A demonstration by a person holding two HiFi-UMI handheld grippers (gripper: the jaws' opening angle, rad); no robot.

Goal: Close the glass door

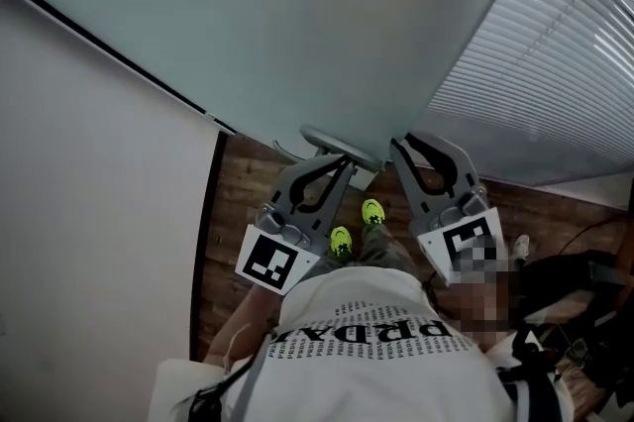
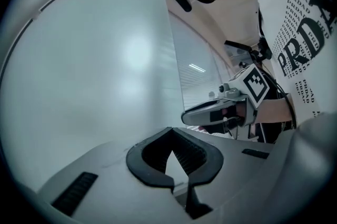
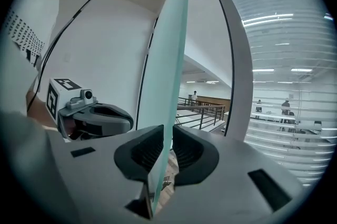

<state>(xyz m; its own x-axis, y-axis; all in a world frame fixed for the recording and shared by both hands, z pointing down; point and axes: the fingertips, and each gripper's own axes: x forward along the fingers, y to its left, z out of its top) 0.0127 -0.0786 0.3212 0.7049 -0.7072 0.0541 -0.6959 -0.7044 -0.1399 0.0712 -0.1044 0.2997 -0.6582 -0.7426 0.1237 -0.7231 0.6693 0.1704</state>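
The frosted glass door [image 1: 297, 14] fills the upper head view, and a grey handle-like bar [image 1: 335, 143] sits at its near end. My right gripper [image 1: 399, 145] straddles the door's free edge. In the right gripper view the pale green pane [image 3: 169, 60] runs between the two pads, and the gripper [image 3: 166, 131] is shut on it. My left gripper [image 1: 342, 162] sits just left of it, beside the bar. In the left gripper view this gripper [image 2: 171, 131] is shut and holds nothing, with the door face [image 2: 95, 75] to its left. I cannot tell whether it touches the glass.
A white wall [image 1: 89, 192] stands to the left and slatted blinds [image 1: 575, 63] to the right. My yellow-green shoes [image 1: 357, 227] stand on the wooden floor [image 1: 238, 192]. Dark gear lies at the right [image 1: 575, 281]. Beyond the door are a grey frame post [image 3: 237, 70] and a railing [image 3: 202, 112].
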